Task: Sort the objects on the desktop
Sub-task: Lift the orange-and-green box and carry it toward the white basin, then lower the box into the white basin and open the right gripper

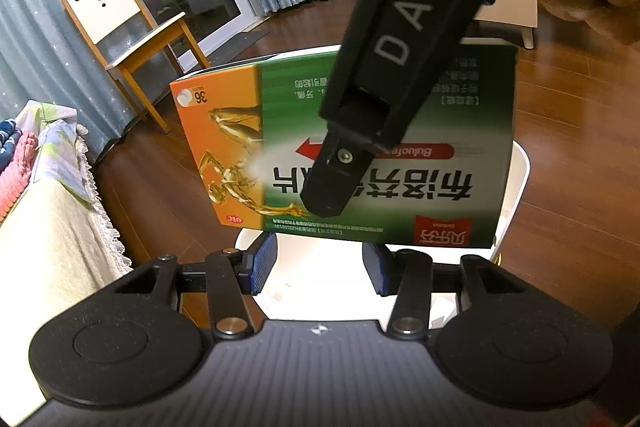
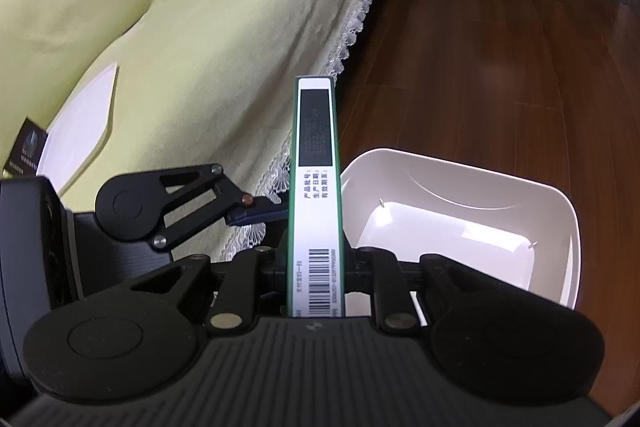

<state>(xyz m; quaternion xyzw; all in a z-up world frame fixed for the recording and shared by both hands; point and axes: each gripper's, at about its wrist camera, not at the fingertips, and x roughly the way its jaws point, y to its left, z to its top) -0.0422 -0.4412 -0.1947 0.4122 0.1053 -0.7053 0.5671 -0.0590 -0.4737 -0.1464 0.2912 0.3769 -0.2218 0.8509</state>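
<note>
The right gripper (image 2: 314, 259) clamps a medicine box (image 1: 360, 151) edge-on at frame centre, above a white bin (image 2: 460, 227) that looks empty at lower right. The left gripper (image 1: 320, 267), jaws apart, holds nothing beneath the box.

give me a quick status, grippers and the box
Right gripper shut on medicine box, box held edge-up over white bin. Left gripper open, empty, just below the box. Nothing seen blocking the bin.
</note>
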